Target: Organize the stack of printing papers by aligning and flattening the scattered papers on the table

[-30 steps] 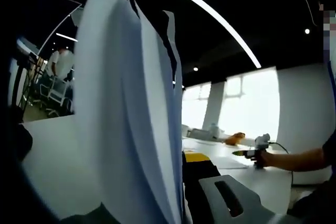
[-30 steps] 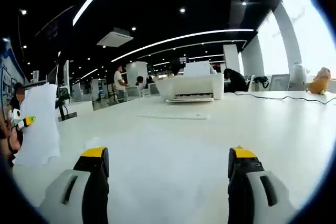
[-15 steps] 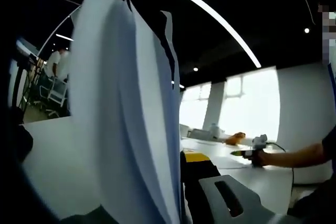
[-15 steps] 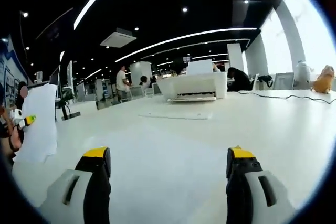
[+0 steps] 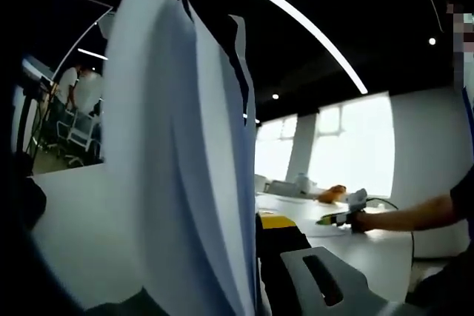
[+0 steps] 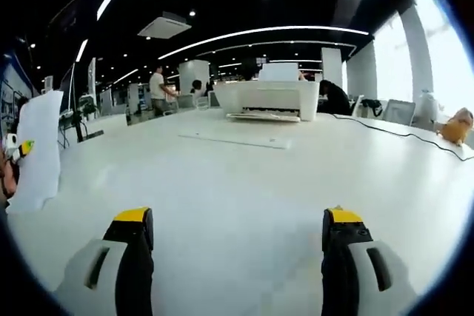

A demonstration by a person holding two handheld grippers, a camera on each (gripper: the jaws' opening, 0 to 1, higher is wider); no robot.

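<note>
A stack of white printing papers [image 5: 170, 146] stands upright on edge on the white table [image 6: 244, 183], with my left gripper [image 5: 248, 231] shut on it. One yellow-tipped finger [image 5: 275, 222] shows to the right of the sheets; the other is hidden behind them. In the right gripper view the same stack [image 6: 38, 149] stands at the far left, with the left gripper [image 6: 21, 147] on it. My right gripper [image 6: 238, 220] is open just above the bare table, holding nothing. A hand holds it at the right of the left gripper view [image 5: 342, 214]. A single sheet [image 6: 237, 137] lies flat further off.
A white printer [image 6: 270, 98] stands at the far side of the table, with a black cable [image 6: 392, 132] running to the right. An orange toy [image 6: 453, 125] sits at the right edge. People and chairs [image 6: 159, 90] are in the room behind.
The right gripper view has tipped down and moved forward, so more tabletop shows. In the left gripper view the right gripper has shifted slightly left. The papers stay held upright.
</note>
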